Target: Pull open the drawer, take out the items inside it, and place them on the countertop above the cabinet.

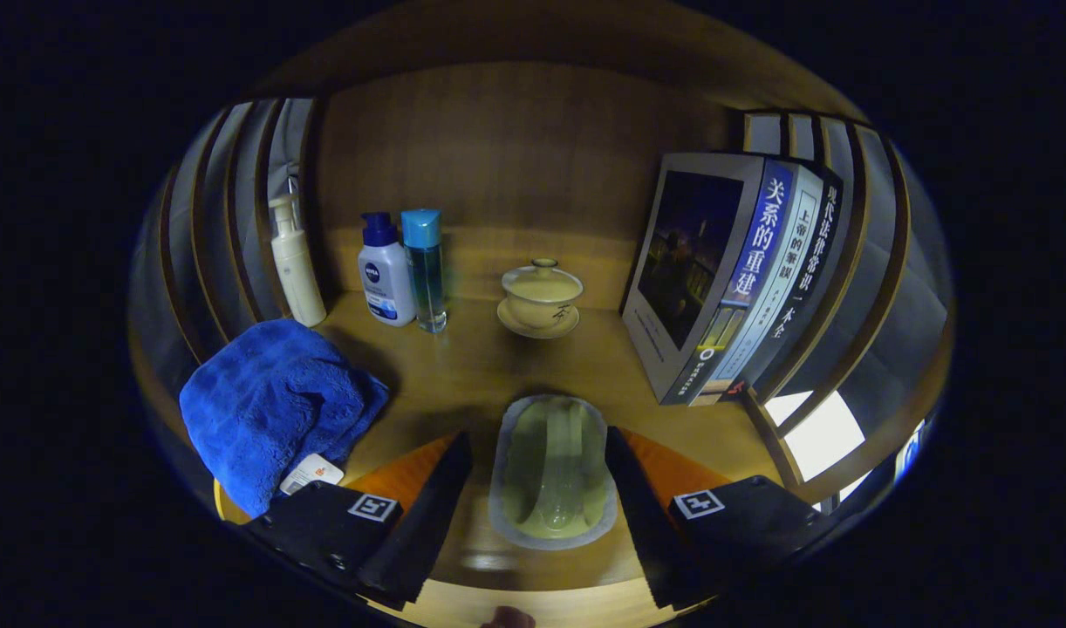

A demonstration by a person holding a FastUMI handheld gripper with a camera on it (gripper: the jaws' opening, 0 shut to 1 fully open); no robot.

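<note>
We look into a dim wooden alcove whose back panel is plain brown wood, with a paler wooden countertop running below it. On either side we see slatted wooden walls, and bright light shows through the gaps low beside the right-hand slats.
</note>
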